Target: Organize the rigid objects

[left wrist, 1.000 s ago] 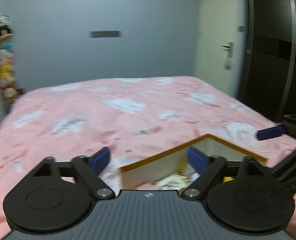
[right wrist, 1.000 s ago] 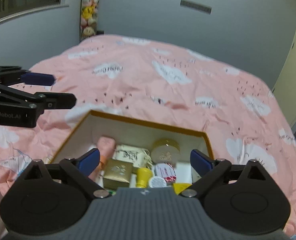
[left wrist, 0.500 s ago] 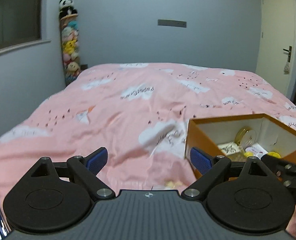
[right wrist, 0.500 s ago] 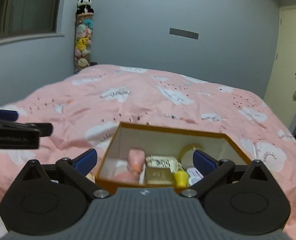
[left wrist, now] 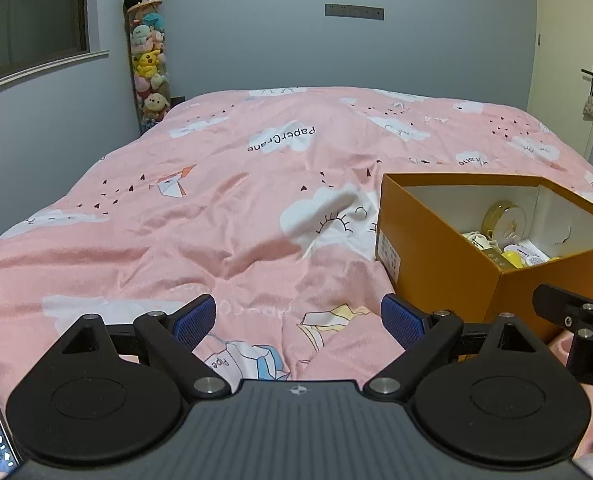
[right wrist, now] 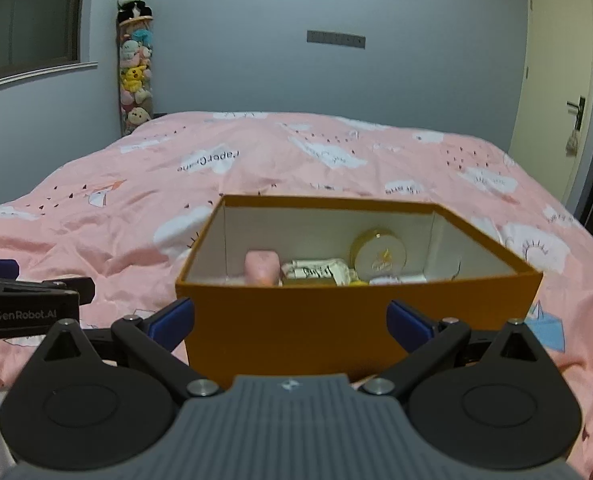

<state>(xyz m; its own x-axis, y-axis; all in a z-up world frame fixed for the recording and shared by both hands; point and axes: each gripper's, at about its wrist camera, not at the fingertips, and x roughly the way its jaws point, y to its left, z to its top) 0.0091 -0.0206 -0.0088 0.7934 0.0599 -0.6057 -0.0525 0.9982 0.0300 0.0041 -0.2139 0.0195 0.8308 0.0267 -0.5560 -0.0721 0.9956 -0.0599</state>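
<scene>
On bed (right wrist: 336,152): orange box (right wrist: 360,312), both grippers empty.

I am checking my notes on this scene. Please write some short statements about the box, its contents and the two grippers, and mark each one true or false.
1. The orange box is open at the top. True.
2. The box is empty. False: it holds several small things, among them a round gold tin and a pink item.
3. The left gripper holds the gold tin. False: its fingers are apart with nothing between them, over the pink bedcover.
4. The right gripper is open, facing the near wall of the box. True.
5. The box stands on a wooden table. False: it stands on the bedcover.
</scene>
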